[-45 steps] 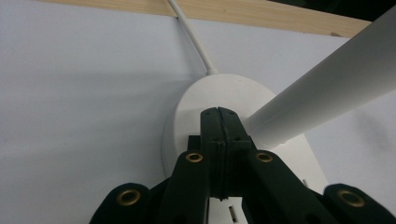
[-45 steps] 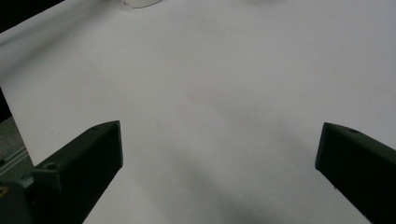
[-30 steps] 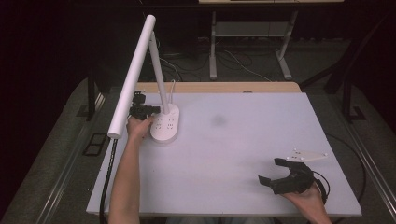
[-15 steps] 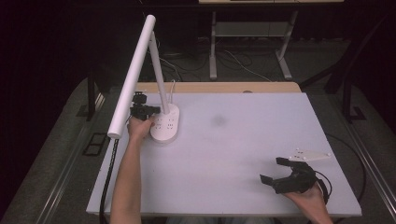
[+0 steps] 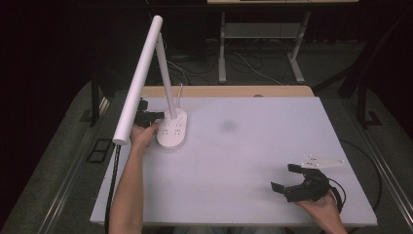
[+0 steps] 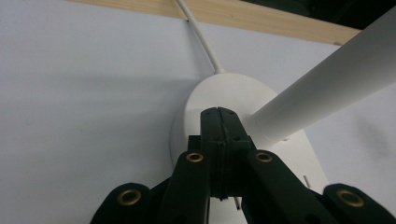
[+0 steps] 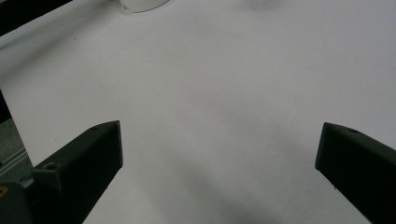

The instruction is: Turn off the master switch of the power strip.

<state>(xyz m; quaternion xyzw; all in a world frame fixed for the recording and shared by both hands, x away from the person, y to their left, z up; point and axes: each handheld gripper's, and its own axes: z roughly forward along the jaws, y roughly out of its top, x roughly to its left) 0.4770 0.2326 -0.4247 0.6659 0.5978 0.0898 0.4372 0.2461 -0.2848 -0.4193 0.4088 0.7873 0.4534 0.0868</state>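
Little moved since the earlier frames: right gripper [image 5: 291, 181] shifted only slightly near the front right of the table [image 5: 253, 161], left gripper [image 5: 152, 117] still parked against the lamp base [image 5: 172, 130].

Left gripper: jaws pressed fully together, nothing visibly between them, tips resting on or just over the rear of the oval white base, right beside the foot of the lamp stem [image 6: 327, 93]. Actual contact with the base hard to confirm from these angles. White cord [image 6: 198, 35] running away ahead of the jaws toward the table's wooden far edge. Long white lamp head [image 5: 139, 80] slanting above and to the outer side of this gripper.

Right gripper: jaws spread wide, holding nothing, bare white table between and ahead of them, lamp base well apart, far ahead and to its left [image 7: 140, 4].
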